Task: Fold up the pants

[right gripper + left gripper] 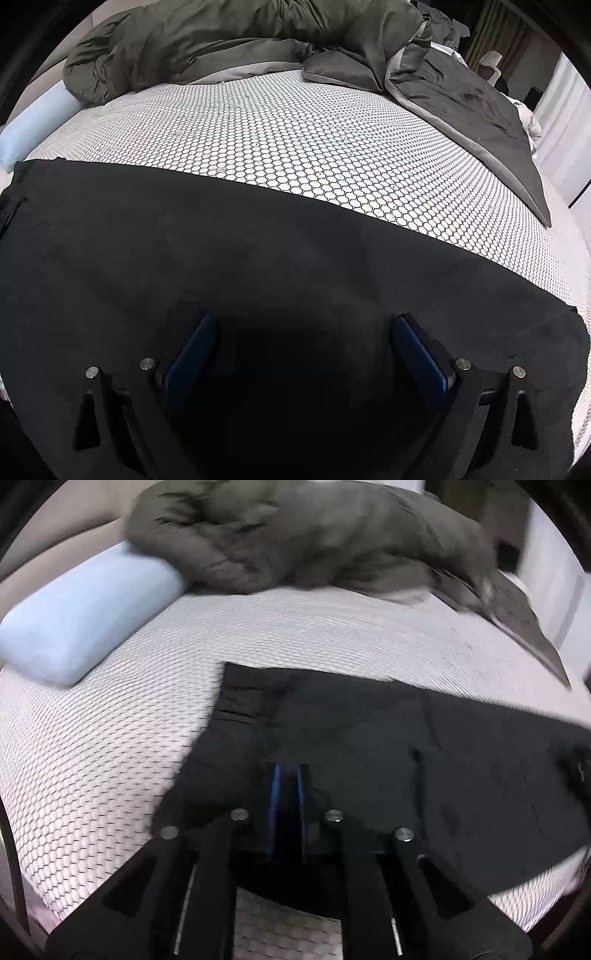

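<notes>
Both tongs are over the cloth now, and we read them differently. Our left gripper (287, 771) has its blue pads nearly pressed together, with dark fabric bunched around the tips; it looks like a pinch on the near edge of the black, soft cotton-like pants (388, 738), though the blur and the dark-on-dark make it hard to swear that cloth sits between the pads. Our right gripper (303, 325) stands spread wide, its blue pads (192, 354) well apart above the pants (184, 258), gripping nothing.

The pants lie flat across the near part of the white mattress cover with the black honeycomb print (295, 147), waistband end toward the left in the left wrist view.

Now, the risks as we judge them. If the left pinch has caught only one layer, lifting would peel the top leg off the lower and skew the fold. If the right gripper closes on a flat middle stretch instead of an edge, it may slide off, or drag a wrinkle. With only one side held, any pull could swing the cloth askew.

Farther out, the crumpled olive-grey duvet (221, 40) and the pale blue oblong pillow (85, 616) sit well apart from the pants, so snagging there seems unlikely.
</notes>
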Motion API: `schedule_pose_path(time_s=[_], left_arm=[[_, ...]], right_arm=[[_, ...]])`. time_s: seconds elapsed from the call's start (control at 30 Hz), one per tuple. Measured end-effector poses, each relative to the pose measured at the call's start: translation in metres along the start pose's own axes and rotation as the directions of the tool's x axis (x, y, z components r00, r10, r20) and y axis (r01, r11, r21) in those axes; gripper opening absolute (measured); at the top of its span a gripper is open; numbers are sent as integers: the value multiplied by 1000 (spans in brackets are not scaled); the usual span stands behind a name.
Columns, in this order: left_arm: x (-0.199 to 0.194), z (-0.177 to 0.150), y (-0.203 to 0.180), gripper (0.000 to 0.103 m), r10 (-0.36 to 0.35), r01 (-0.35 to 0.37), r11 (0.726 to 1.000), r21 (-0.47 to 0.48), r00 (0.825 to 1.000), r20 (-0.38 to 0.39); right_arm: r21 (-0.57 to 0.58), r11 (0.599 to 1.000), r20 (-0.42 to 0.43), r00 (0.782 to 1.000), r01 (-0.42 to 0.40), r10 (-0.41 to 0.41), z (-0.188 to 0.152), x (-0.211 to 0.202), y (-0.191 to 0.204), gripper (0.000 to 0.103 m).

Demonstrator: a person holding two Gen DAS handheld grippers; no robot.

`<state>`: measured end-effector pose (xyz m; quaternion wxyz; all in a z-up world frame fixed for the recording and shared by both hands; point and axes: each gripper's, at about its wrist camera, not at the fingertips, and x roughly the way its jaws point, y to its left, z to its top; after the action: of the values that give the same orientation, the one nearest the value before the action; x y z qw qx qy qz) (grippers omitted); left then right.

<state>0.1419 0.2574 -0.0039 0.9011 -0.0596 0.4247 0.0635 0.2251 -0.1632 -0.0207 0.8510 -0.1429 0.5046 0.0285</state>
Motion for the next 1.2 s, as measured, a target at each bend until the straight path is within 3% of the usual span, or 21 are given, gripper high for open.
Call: schedule_pose_path(time_s=[0.03,0.13,0.23,0.27,0.33,0.4,0.5,0.6,0.67,0.77,0.83,0.9,0.97,1.03,1.13,1.2], left_arm=[[5,-2,-7,18,-16,17,999,31,1000,-18],[20,-7,-16,19,8,-6,998,70,999,-39],[15,-13,3,19,17,-16,1000,26,1000,-17],[10,-18,9,13,52,-52,999,16,999,-10],[6,-25,28,1,52,-52,999,-14,999,-8],[0,-30,47,1,5,-5,998,-70,1000,-6],[-16,-33,46,2,11,-9,998,-68,1000,28],[-31,-38,24,16,-39,41,999,-19,998,56],[-25,-45,2,37,-90,89,995,38,996,30],[-10,-58,-14,41,-25,22,989,148,1000,17],[-12,-63,5,42,-34,30,995,95,999,40],[-13,-63,30,32,-30,29,1000,12,998,46],[-17,-64,55,3,-15,17,999,-41,999,43],[-21,-68,69,1,-27,31,997,-75,998,48],[-26,-68,67,1,18,-14,998,-65,998,63],[-39,-76,54,2,-16,22,997,-74,997,72]], right_arm=[[-4,1000,1,1000,4,-4,0,0,1,98],[-5,1000,2,1000,6,-6,0,-1,3,98],[-2,1000,2,1000,4,-4,0,-1,3,98],[1,1000,1,1000,-1,1,0,-1,2,98],[5,1000,-1,1000,-6,6,0,-1,1,98],[1,1000,-1,1000,-5,5,0,-1,3,98],[-7,1000,2,1000,2,-2,0,-2,5,98],[-7,1000,4,1000,5,-5,-1,-3,5,98],[-9,1000,5,1000,10,-10,-1,-4,6,98],[-13,1000,7,1000,13,-13,-2,-5,9,98],[-8,1000,6,1000,8,-8,-3,-6,9,98],[-7,1000,5,1000,5,-5,-3,-6,9,98],[-10,1000,5,1000,2,-2,-4,-6,10,98],[-13,1000,5,1000,-1,1,-5,-7,10,98],[-11,1000,6,1000,-4,4,-5,-8,10,98],[0,1000,7,1000,-24,24,-6,-12,10,98]])
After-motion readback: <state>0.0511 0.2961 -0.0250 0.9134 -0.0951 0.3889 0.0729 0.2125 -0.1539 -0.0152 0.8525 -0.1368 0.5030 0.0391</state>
